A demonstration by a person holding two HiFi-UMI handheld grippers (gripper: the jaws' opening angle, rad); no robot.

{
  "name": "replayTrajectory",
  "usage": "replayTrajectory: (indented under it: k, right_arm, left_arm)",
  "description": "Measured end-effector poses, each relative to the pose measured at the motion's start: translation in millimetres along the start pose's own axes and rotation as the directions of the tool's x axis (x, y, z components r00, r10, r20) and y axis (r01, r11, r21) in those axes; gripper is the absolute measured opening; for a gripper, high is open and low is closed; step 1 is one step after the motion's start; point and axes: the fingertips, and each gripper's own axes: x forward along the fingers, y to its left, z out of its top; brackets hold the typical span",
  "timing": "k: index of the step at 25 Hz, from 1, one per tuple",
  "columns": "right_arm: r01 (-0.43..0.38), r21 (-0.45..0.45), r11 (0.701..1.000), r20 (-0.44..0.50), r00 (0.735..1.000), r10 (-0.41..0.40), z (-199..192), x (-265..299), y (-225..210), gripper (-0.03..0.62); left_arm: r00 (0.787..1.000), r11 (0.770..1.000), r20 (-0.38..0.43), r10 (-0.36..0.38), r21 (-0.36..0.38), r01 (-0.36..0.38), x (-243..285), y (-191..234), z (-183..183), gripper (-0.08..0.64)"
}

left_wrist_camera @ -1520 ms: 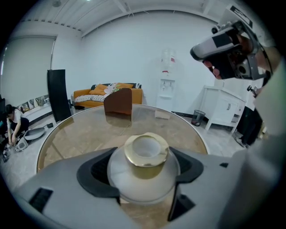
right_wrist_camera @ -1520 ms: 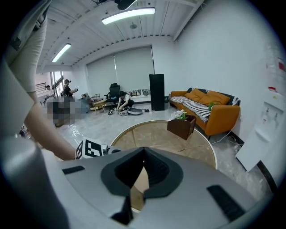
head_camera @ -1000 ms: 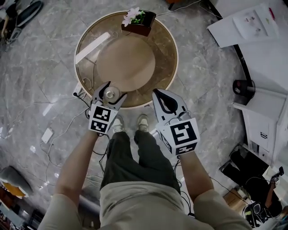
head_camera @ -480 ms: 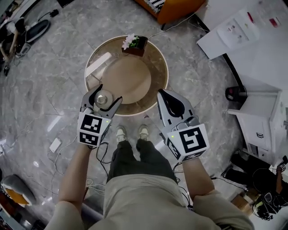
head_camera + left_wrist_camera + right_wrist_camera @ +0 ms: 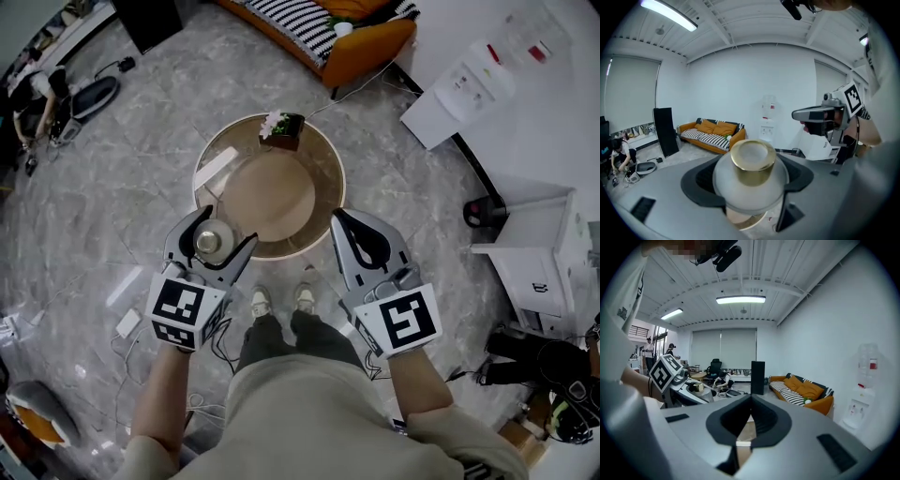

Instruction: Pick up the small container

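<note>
The small container (image 5: pixel 208 241) is a frosted round jar with a gold lid (image 5: pixel 752 158). It sits between the jaws of my left gripper (image 5: pixel 212 236), which is shut on its body (image 5: pixel 751 183). In the head view the gripper holds it in the air over the near left rim of the round table (image 5: pixel 330 169). My right gripper (image 5: pixel 341 223) hangs level with it to the right, past the table's near edge, shut with nothing in it (image 5: pixel 750 399). The right gripper view also catches the left gripper (image 5: pixel 686 383) and the container (image 5: pixel 697 387) at far left.
A box of flowers (image 5: pixel 283 129) and a white strip (image 5: pixel 215 166) lie on the table's far side. The person's shoes (image 5: pixel 279 300) stand just before the table. An orange striped sofa (image 5: pixel 319 26), white cabinets (image 5: pixel 544 253) and floor cables (image 5: pixel 127 323) surround it.
The head view has pulled up and back, so the table looks smaller and farther. Both grippers keep their pose in the air, and the left one still holds the container.
</note>
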Motion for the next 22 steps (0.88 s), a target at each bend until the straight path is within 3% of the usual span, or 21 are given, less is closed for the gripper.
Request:
replayTrajectory:
  k: [7, 13, 22]
  right_arm:
    - [0.003, -0.027, 1.000, 0.036, 0.999, -0.002, 31, -44, 28, -0.005]
    - [0.009, 0.002, 1.000, 0.012, 1.000, -0.009, 26, -69, 43, -0.005]
    - [-0.045, -0.050, 0.998, -0.025, 0.999, 0.044, 28, -77, 75, -0.005]
  left_arm:
    - [1.000, 0.999, 0.021, -0.016, 0.031, 0.016, -54, -24, 27, 0.337]
    - [0.998, 0.999, 0.060, -0.017, 0.045, 0.014, -95, -40, 47, 0.337]
    - [0.999, 0.999, 0.047, -0.009, 0.038, 0.007, -131, -55, 35, 0.337]
